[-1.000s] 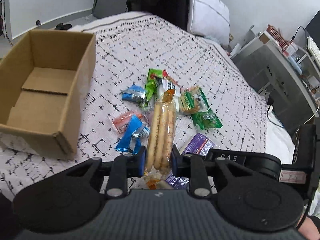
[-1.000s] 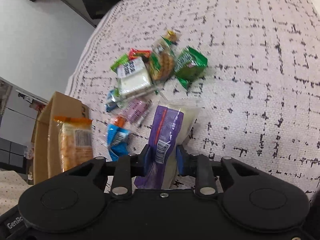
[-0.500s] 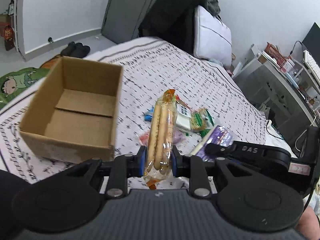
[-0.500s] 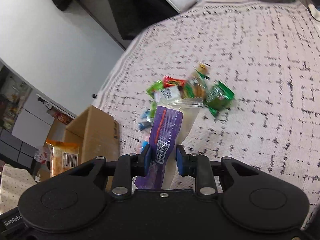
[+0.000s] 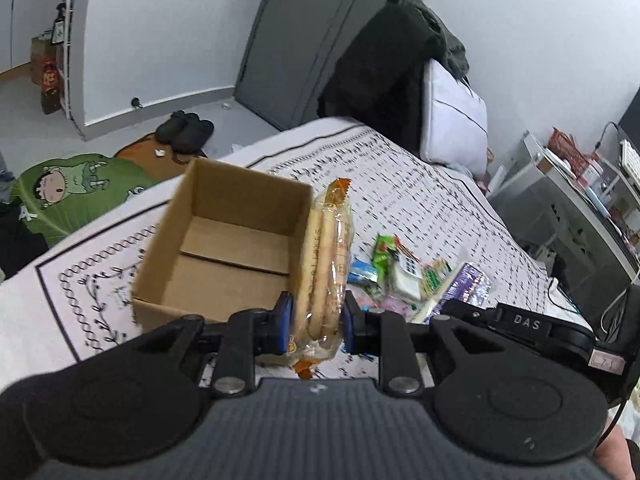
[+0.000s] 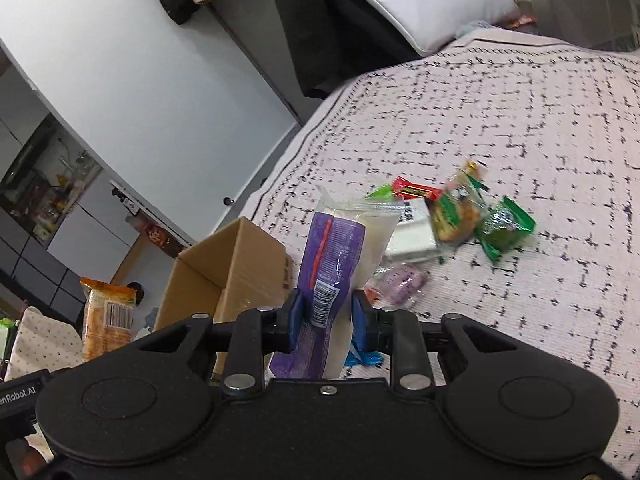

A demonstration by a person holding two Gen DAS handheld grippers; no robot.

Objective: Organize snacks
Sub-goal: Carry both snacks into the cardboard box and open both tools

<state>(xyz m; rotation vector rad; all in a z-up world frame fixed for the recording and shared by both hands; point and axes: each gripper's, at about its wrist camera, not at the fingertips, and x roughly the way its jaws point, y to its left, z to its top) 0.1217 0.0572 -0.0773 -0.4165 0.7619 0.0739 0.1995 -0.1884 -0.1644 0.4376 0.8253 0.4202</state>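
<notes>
My left gripper [image 5: 314, 320] is shut on a clear pack of long breadsticks [image 5: 326, 264] and holds it upright in the air, just right of the open, empty cardboard box [image 5: 224, 248] on the bed. My right gripper [image 6: 326, 316] is shut on a purple and white packet [image 6: 336, 256], lifted above the bed beside the box [image 6: 228, 276]. The breadstick pack also shows at the left of the right wrist view [image 6: 106, 318]. A pile of small snacks [image 6: 448, 216] lies on the patterned bedspread [image 6: 520, 120]; it also shows in the left wrist view [image 5: 400, 268].
A white pillow [image 5: 452, 116] and dark clothes [image 5: 384, 68] lie at the head of the bed. A grey desk [image 5: 580, 208] stands to the right. Black slippers [image 5: 184, 130] and a green cartoon mat [image 5: 76, 188] lie on the floor beyond the box.
Both grippers have lifted their packs off the bed and moved left toward the box. The box now sits nearer the middle of the left wrist view.
</notes>
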